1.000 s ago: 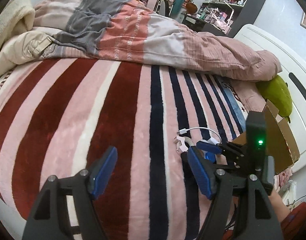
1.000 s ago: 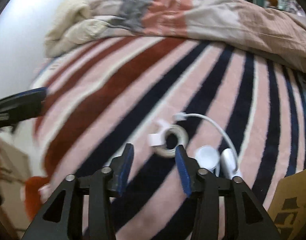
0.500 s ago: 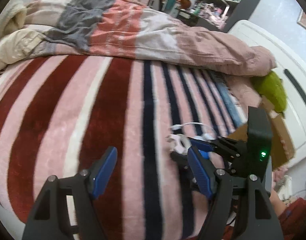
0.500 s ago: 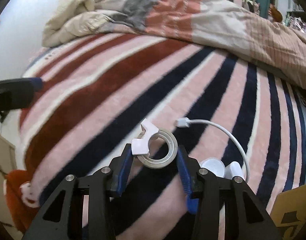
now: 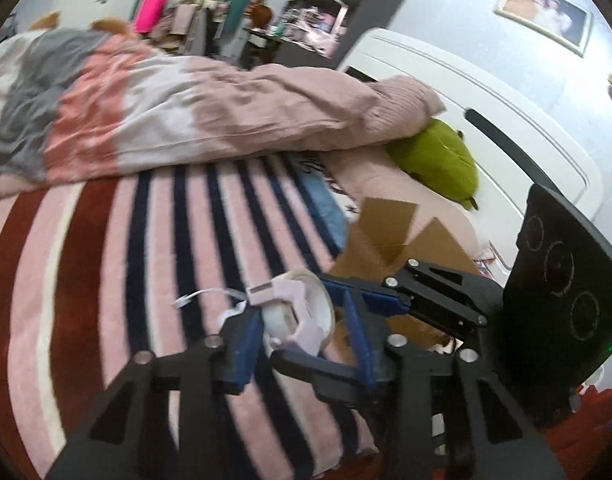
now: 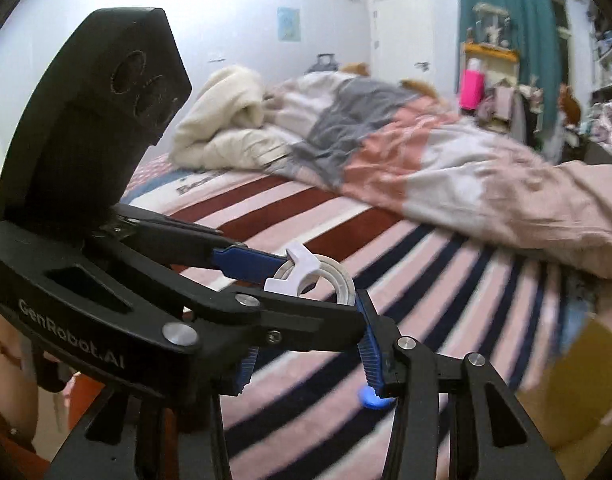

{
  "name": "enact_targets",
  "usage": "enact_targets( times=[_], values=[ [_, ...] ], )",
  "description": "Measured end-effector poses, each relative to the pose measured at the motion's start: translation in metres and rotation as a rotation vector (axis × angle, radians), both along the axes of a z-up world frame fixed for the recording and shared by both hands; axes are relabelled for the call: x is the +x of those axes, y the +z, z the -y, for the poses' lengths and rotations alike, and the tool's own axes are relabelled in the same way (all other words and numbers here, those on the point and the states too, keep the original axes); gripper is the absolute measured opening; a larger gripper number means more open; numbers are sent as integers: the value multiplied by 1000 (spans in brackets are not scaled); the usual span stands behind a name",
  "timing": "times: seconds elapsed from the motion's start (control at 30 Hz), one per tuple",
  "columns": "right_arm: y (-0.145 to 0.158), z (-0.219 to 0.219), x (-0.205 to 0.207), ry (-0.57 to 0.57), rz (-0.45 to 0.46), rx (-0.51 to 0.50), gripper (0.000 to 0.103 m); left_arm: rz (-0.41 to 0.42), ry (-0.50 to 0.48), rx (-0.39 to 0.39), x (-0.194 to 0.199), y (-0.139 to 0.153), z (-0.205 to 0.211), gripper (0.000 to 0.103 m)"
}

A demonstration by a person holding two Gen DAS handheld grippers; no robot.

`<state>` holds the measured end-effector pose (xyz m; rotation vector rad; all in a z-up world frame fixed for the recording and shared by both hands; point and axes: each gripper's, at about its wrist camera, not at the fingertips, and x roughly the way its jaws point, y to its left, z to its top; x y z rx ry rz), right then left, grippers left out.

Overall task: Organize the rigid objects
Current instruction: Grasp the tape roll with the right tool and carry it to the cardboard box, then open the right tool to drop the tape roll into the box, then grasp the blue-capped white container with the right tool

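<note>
A small tape roll [image 5: 322,300] with a white clip-on cutter [image 5: 282,292] hangs above the striped blanket [image 5: 106,280]. My right gripper [image 5: 306,320] comes in from the right and is shut on it. In its own view [image 6: 306,320] the roll [image 6: 342,280] sits at its fingertips. My left gripper [image 5: 302,316] straddles the same roll, its jaws closing. One pad [image 5: 250,340] is at the cutter's side, and a sliver of gap shows at the other pad [image 5: 356,332]. In the right wrist view the left gripper [image 6: 324,288] reaches in from the left.
An open cardboard box [image 5: 390,232] stands just behind the grippers. A white cable [image 5: 198,296] lies on the blanket beside them. A green plush [image 5: 438,160] and a rumpled duvet [image 5: 186,112] lie farther back, against a white headboard [image 5: 506,120]. A cream blanket [image 6: 226,120] is bunched at the far end.
The right gripper closed on the tape roll and lifted it off the blanket. The left gripper swung over to it and its jaws narrowed around the roll.
</note>
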<state>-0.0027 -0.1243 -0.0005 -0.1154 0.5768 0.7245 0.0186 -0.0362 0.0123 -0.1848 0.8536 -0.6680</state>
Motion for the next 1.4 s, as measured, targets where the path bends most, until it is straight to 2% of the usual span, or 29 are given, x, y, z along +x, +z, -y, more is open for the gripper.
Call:
enact_targets(
  times=[0.13,0.37,0.53,0.6,0.63,0.67,0.7,0.77,0.83,0.9,0.97,1.0,1.07,1.13,1.3,1.4],
  values=[
    [8,47,-9,-90,31,-7,39,7,-98,24,6,10,54,33],
    [0,125,-3,-221,-46,-42,39,-58,-254,89,23,-1,147,33],
    [-16,155,7,-258,-140,-60,39,-105,-289,142,32,-14,177,33],
    [-21,163,9,-273,-175,-58,39,-109,-282,164,34,-16,180,43],
    [-23,165,12,-280,-192,-59,40,-109,-269,170,34,-16,178,54],
    [-25,166,12,-285,-203,-64,43,-103,-258,174,34,-15,175,58],
    [-26,166,13,-290,-211,-70,47,-94,-248,179,34,-14,172,58],
    [-25,166,12,-305,-203,-70,70,-78,-227,176,32,-9,163,58],
    [-22,166,10,-302,-193,-56,78,-60,-197,169,30,-3,151,58],
    [-18,163,9,-283,-190,-38,82,-35,-147,159,26,6,131,60],
    [-12,155,7,-263,-155,-11,84,-11,-81,151,21,13,107,72],
    [-7,150,5,-249,-122,-1,85,10,-46,149,17,17,94,72],
    [1,131,1,-192,-60,-13,98,37,11,147,8,22,64,72],
    [7,112,0,-144,-47,-19,101,54,66,155,1,24,38,73],
    [16,56,2,7,-82,43,100,60,203,164,-10,16,-21,73],
    [10,21,1,63,-92,1,95,47,272,177,-15,4,-52,73]
  ],
)
